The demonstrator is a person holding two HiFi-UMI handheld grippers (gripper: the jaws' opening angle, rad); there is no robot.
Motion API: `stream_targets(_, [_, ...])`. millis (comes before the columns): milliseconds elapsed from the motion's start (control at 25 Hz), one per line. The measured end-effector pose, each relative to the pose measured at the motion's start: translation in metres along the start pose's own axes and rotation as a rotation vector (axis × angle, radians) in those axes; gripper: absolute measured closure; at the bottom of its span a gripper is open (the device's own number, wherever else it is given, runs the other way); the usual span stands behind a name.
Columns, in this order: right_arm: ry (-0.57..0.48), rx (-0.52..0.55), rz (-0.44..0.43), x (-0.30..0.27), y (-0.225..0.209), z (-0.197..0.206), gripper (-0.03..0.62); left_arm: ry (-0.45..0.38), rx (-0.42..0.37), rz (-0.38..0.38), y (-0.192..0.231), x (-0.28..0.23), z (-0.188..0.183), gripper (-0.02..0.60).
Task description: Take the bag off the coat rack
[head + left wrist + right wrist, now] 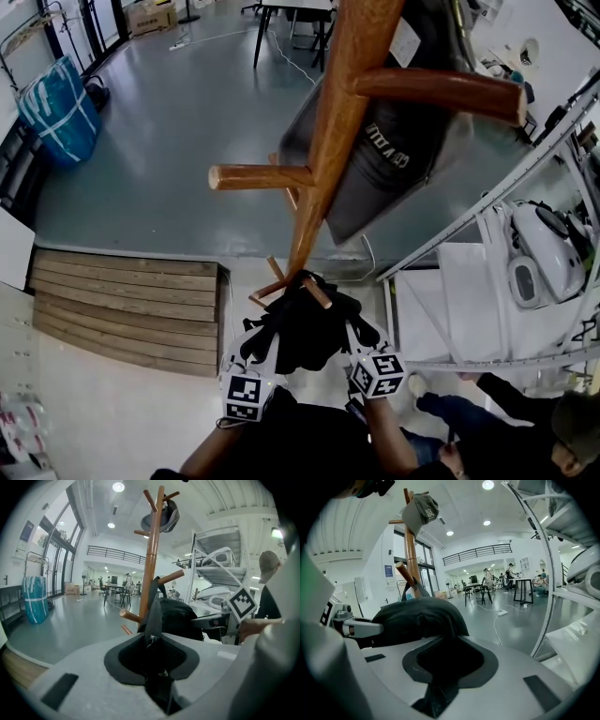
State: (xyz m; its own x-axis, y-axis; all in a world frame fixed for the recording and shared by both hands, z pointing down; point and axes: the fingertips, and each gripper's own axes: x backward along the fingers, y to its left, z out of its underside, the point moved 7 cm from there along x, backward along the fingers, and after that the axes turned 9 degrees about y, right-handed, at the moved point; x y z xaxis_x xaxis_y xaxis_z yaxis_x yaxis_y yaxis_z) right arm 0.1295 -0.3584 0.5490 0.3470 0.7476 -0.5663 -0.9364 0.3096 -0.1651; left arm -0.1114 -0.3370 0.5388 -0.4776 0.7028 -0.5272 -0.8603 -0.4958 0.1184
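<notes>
Right now both of our grippers are at the black bag (305,323), which hangs low on the wooden coat rack (328,141), draped over a short lower peg (317,292) near the pole's foot in the head view. Our left gripper (258,352) comes in at the bag's left side. In its own view the jaws are pinched together on the bag's dark strap (153,616), which rises straight out of them toward the pole, with the bag's bulk just to the right. Our right gripper (361,342) sits at the bag's right side. Its jaws are closed on a fold of the black fabric, and the rest of the bag mounds up just ahead of them. A grey cap (419,510) hangs from the top of the rack, well above the bag.
</notes>
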Motion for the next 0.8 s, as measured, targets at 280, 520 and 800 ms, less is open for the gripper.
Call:
stream_targets(280, [-0.03, 0.004, -0.013, 0.013, -0.002, -0.009, 0.517, -0.032, -0.007, 0.0, -0.009, 0.007, -0.01, 0.502])
stream_targets(520, [-0.047, 0.016, -0.024, 0.028, -0.002, -0.011, 0.519, -0.055, -0.008, -0.009, -0.021, 0.018, -0.012, 0.502])
stream_targets(800, [-0.059, 0.026, -0.047, 0.045, 0.0, -0.008, 0.519, -0.077, -0.001, -0.025, -0.035, 0.032, -0.011, 0.502])
